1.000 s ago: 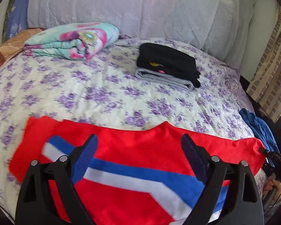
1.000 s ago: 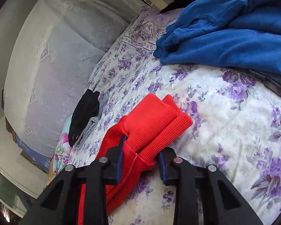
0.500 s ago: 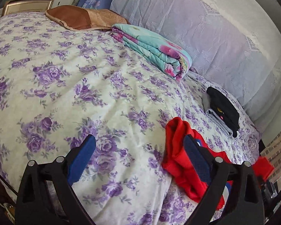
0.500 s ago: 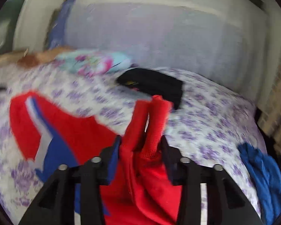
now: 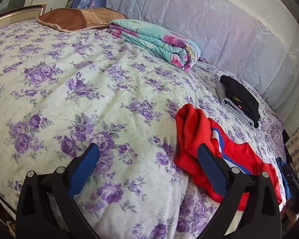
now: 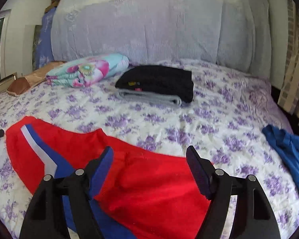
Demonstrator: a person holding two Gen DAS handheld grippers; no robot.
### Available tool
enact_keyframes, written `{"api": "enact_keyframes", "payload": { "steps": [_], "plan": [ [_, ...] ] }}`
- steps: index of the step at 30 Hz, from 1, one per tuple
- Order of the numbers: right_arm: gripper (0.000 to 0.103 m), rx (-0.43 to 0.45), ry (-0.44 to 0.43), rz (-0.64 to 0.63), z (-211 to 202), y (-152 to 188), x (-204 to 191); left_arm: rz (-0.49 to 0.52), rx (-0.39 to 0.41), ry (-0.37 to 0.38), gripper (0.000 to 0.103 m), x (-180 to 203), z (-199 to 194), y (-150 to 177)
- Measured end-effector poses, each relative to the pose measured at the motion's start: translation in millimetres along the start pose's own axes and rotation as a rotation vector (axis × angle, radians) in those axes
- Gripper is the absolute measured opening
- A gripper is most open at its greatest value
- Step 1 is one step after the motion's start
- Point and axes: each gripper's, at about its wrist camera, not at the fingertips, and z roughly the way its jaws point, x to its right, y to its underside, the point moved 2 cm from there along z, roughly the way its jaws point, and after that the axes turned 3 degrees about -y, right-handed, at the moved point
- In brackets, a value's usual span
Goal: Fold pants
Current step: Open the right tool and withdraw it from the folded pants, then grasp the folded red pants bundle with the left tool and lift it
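The red pants (image 6: 145, 181) with a blue and white stripe lie on the flowered bedspread (image 6: 209, 131), one layer folded over the other. My right gripper (image 6: 149, 169) is open just above the folded red cloth and holds nothing. In the left wrist view the pants (image 5: 201, 139) lie bunched at the right. My left gripper (image 5: 147, 167) is open over the bedspread (image 5: 89, 99), its right finger (image 5: 211, 171) at the pants' edge.
A stack of folded black and grey clothes (image 6: 157, 85) sits at the back of the bed. A rolled flowered blanket (image 6: 87, 69) and a brown pillow (image 5: 77, 19) lie by the headboard. A blue garment (image 6: 289, 149) lies at the right edge.
My right gripper carried the pants' end over to the left, laid it on the rest and opened. My left gripper swung left to the pants' edge and stayed open.
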Motion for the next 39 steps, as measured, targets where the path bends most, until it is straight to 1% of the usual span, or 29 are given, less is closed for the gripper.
{"api": "enact_keyframes", "payload": {
  "steps": [1, 2, 3, 5, 6, 7, 8, 9, 10, 11, 12, 13, 14, 16, 18, 20, 22, 24, 27, 30, 33, 35, 36, 37, 38, 39],
  "plan": [
    [0.082, -0.107, -0.010, -0.031, 21, 12, -4, -0.009, -0.006, 0.010, 0.096, 1, -1, 0],
    [0.084, -0.196, -0.046, -0.054, 39, 22, -9, -0.017, -0.012, 0.026, 0.096, 2, -3, -1],
    [0.085, -0.202, -0.090, -0.024, 42, 21, -6, -0.022, -0.022, 0.043, 0.096, 4, -3, -1],
    [0.089, -0.184, -0.121, 0.047, 40, 18, 4, -0.030, -0.039, 0.073, 0.096, 9, -4, -2],
    [0.089, -0.158, -0.128, 0.073, 34, 19, 9, -0.029, -0.042, 0.086, 0.096, 13, -5, -2],
    [0.089, -0.106, -0.123, 0.099, 25, 18, 14, -0.023, -0.045, 0.095, 0.096, 17, -4, -2],
    [0.089, -0.043, -0.118, 0.118, 13, 17, 18, -0.015, -0.049, 0.094, 0.096, 22, -2, -3],
    [0.089, 0.001, -0.115, 0.133, 3, 17, 23, -0.006, -0.055, 0.085, 0.096, 26, 1, -2],
    [0.091, 0.012, -0.110, 0.140, 0, 15, 26, 0.005, -0.064, 0.075, 0.096, 30, 4, -2],
    [0.099, -0.031, -0.103, 0.131, 5, 17, 26, 0.016, -0.072, 0.067, 0.096, 35, 8, -1],
    [0.100, -0.123, -0.108, 0.106, 19, 24, 23, 0.027, -0.075, 0.065, 0.096, 40, 10, 0],
    [0.100, -0.195, -0.126, 0.089, 33, 31, 19, 0.039, -0.082, 0.065, 0.096, 46, 12, 0],
    [0.100, -0.211, -0.140, 0.108, 37, 32, 21, 0.045, -0.092, 0.070, 0.095, 52, 14, 1],
    [0.100, -0.178, -0.163, 0.139, 32, 30, 26, 0.028, -0.104, 0.086, 0.093, 58, 13, 3],
    [0.100, -0.131, -0.166, 0.161, 23, 31, 30, 0.003, -0.114, 0.100, 0.086, 62, 8, 6],
    [0.100, -0.040, -0.178, 0.204, 6, 30, 40, -0.022, -0.123, 0.122, 0.086, 63, 0, 11],
    [0.100, 0.013, -0.193, 0.261, -4, 32, 52, -0.030, -0.146, 0.142, 0.086, 66, -2, 16],
    [0.100, 0.015, -0.200, 0.334, -3, 35, 65, -0.036, -0.180, 0.160, 0.086, 69, 3, 21],
    [0.100, -0.008, -0.225, 0.437, 3, 41, 82, -0.077, -0.209, 0.148, 0.086, 69, 19, 24],
    [0.100, -0.009, -0.261, 0.498, 6, 47, 92, -0.115, -0.198, 0.128, 0.086, 67, 33, 21],
    [0.100, -0.012, -0.269, 0.508, 8, 48, 92, -0.176, -0.173, 0.111, 0.086, 66, 38, 18],
    [0.100, -0.013, -0.272, 0.511, 8, 48, 92, -0.207, -0.151, 0.119, 0.085, 64, 36, 17],
    [0.100, -0.013, -0.275, 0.514, 8, 48, 92, -0.221, -0.142, 0.117, 0.076, 62, 34, 17],
    [0.100, -0.012, -0.277, 0.518, 7, 49, 92, -0.230, -0.133, 0.107, 0.058, 59, 33, 17],
    [0.100, -0.012, -0.280, 0.522, 7, 50, 93, -0.234, -0.134, 0.096, 0.050, 56, 33, 16],
    [0.100, -0.011, -0.281, 0.523, 7, 50, 92, -0.236, -0.143, 0.107, 0.044, 53, 34, 15]
  ]
}}
